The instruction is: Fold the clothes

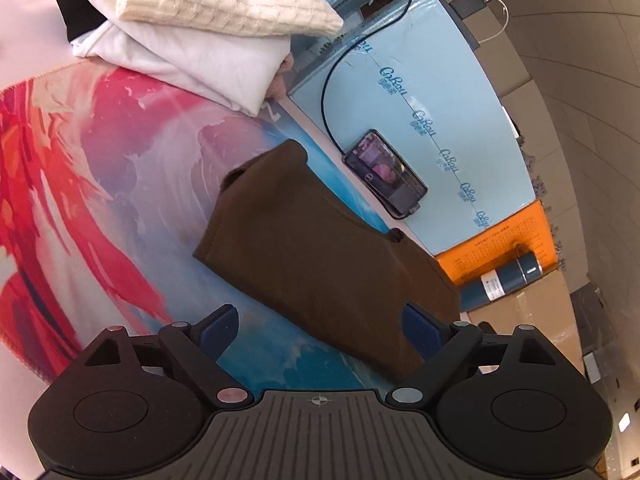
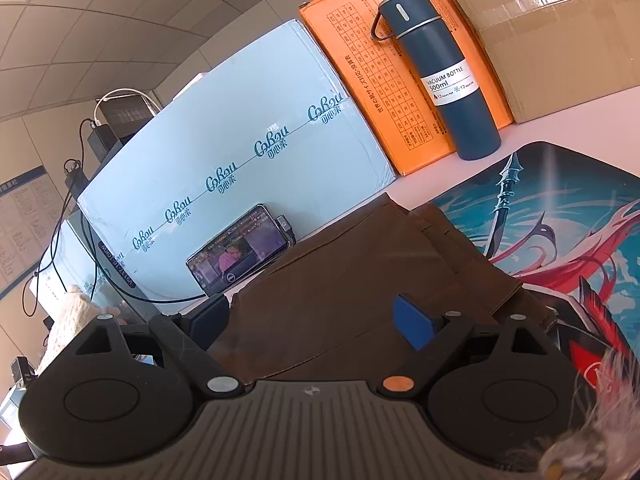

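Brown garment (image 1: 320,248) lies folded ahead of both spread jaws, seemingly untouched by either.

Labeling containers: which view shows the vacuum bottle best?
The right wrist view. The vacuum bottle stands whole and close against the orange box, its label readable. In the left wrist view the same bottle sits small near the frame's right edge, rotated by the camera's tilt and distorted, label illegible.
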`<state>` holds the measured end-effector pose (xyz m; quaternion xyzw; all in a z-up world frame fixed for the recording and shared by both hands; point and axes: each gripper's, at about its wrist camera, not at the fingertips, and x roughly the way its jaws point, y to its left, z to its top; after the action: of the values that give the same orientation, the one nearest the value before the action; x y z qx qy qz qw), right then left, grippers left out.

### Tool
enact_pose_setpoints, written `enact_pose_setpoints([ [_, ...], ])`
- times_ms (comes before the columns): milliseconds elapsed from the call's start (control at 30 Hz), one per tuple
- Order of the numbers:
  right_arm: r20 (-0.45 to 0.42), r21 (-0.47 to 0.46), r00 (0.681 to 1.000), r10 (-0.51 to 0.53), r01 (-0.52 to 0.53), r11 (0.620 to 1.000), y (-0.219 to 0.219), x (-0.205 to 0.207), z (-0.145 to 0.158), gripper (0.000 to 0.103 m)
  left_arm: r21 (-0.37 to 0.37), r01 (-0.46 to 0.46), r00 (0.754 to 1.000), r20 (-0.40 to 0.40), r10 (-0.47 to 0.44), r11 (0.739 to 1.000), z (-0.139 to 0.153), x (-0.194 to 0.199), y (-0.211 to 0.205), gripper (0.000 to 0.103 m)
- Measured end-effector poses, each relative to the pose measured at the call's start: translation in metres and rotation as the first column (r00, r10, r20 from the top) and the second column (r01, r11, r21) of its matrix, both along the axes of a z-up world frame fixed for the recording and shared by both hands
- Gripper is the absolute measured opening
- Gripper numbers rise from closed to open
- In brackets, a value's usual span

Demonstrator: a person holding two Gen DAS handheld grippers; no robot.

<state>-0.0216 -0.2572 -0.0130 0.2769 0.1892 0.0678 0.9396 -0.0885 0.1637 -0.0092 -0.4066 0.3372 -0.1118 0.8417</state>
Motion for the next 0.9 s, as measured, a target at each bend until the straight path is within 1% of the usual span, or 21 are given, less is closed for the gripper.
enact_pose_setpoints([
  [133,-0.002,0.001,1.0,-0.003,0.003,1.0,-0.001,0.0,-0.001,0.089,-0.015,-0.015,1.0,0.016,0.015,1.0,-0.009,0.023,-0.013,0.093],
  [233,-0.006,0.002,1.0,-0.007,0.007,1.0,-0.001,0.0,-0.002,0.089,-0.011,-0.086,0.996,0.031,0.086,0.996,-0.01,0.04,-0.012,0.093],
  [300,-0.011,0.003,1.0,-0.005,0.005,1.0,-0.002,0.001,-0.002,0.089,0.012,-0.139,0.989,0.056,0.138,0.99,-0.011,0.048,-0.011,0.093],
  [400,-0.018,0.005,1.0,-0.003,0.003,1.0,-0.002,0.002,-0.003,0.089,0.053,-0.181,0.98,0.09,0.175,0.982,-0.012,0.058,-0.007,0.093],
  [433,-0.02,0.005,1.0,-0.002,0.002,1.0,-0.002,0.002,-0.003,0.089,0.057,-0.203,0.976,0.093,0.197,0.978,-0.012,0.061,-0.003,0.093],
  [600,-0.035,0.006,0.999,0.001,-0.001,1.0,-0.002,0.004,-0.004,0.089,0.016,-0.32,0.945,0.072,0.319,0.947,-0.013,0.068,0.016,0.093],
  [700,-0.042,-0.001,0.999,0.006,-0.006,1.0,0.0,0.004,-0.004,0.089,0.04,-0.324,0.944,0.071,0.321,0.945,-0.011,0.08,0.009,0.099],
  [800,-0.043,-0.001,0.999,0.006,-0.006,1.0,0.0,0.004,-0.004,0.089,0.077,-0.29,0.954,0.096,0.282,0.954,-0.011,0.092,-0.005,0.099],
  [867,-0.045,0.0,0.999,0.006,-0.006,1.0,0.0,0.005,-0.005,0.089,0.11,-0.286,0.954,0.122,0.273,0.952,-0.012,0.096,-0.012,0.095],
  [900,-0.047,0.0,0.999,0.006,-0.006,1.0,0.0,0.005,-0.005,0.089,0.127,-0.288,0.953,0.135,0.271,0.949,-0.013,0.096,-0.014,0.089],
])
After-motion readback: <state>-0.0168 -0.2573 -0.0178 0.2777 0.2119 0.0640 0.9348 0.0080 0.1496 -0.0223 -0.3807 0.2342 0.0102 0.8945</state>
